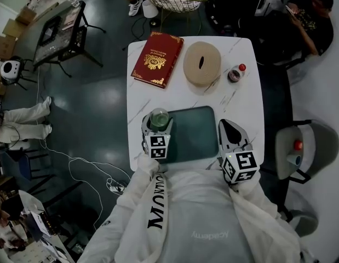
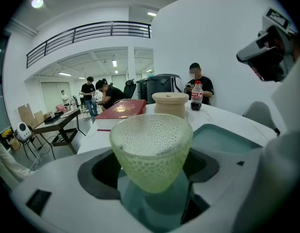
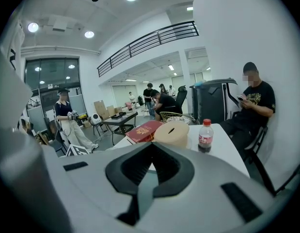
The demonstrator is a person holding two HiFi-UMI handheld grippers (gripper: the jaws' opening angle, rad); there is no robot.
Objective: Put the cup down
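A pale green, dimpled glass cup [image 1: 159, 118] stands upright between the jaws of my left gripper [image 1: 157, 126], which is shut on it. In the left gripper view the cup [image 2: 150, 152] fills the middle, over the left edge of the teal tray [image 2: 222, 137]. I cannot tell whether its base touches the tray [image 1: 194, 133]. My right gripper [image 1: 227, 125] is at the tray's right edge, shut, with nothing in it. In the right gripper view its jaws [image 3: 149, 165] meet with only a thin slit between them.
On the white table [image 1: 246, 97], beyond the tray, lie a red book [image 1: 157, 58], a round beige box with a slot [image 1: 202, 63] and a small red-capped bottle [image 1: 235, 73]. A grey chair [image 1: 306, 147] stands to the right. A person [image 1: 311, 15] sits at the far right.
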